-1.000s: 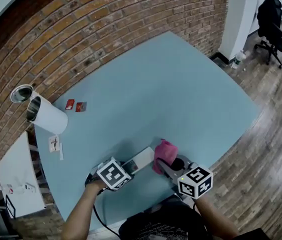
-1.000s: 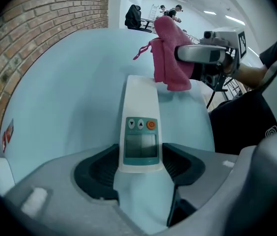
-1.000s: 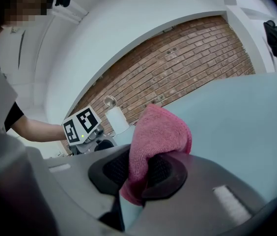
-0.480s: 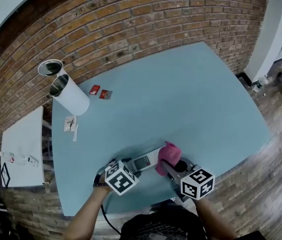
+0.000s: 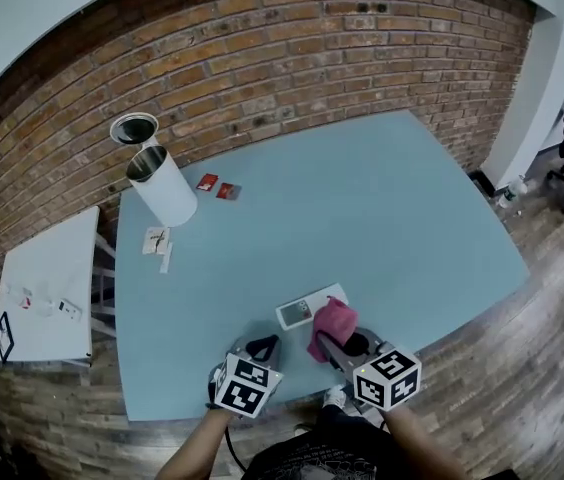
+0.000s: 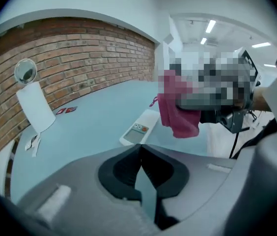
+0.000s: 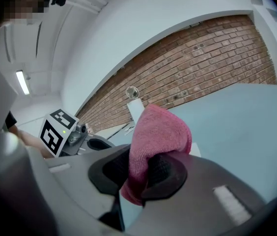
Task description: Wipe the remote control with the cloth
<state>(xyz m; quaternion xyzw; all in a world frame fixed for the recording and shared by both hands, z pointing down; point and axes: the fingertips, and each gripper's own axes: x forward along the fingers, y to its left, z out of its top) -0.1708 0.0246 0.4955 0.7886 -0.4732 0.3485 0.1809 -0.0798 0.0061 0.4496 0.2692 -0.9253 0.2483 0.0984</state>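
The white remote control (image 5: 310,309) lies flat on the blue table (image 5: 362,218), near its front edge. In the left gripper view the remote (image 6: 138,128) shows just beyond the jaws. My left gripper (image 5: 264,347) hovers a little short of the remote, to its left, and does not touch it. Its jaws have just closed and stand shut (image 6: 139,162) with nothing between them. My right gripper (image 5: 330,341) is shut on a bunched pink cloth (image 5: 331,321), which hangs just right of the remote's near end. The cloth (image 7: 159,132) fills the right gripper (image 7: 139,173) view.
A white cylinder bin (image 5: 164,194) and a round lid (image 5: 134,128) stand at the table's back left. Two red cards (image 5: 218,186) and paper slips (image 5: 157,240) lie nearby. A white side table (image 5: 50,288) stands to the left, a brick wall (image 5: 292,58) behind.
The left gripper has let go of the remote, drawn back and up, and closed its jaws. The remote now lies alone on the table. The right gripper still holds the cloth.
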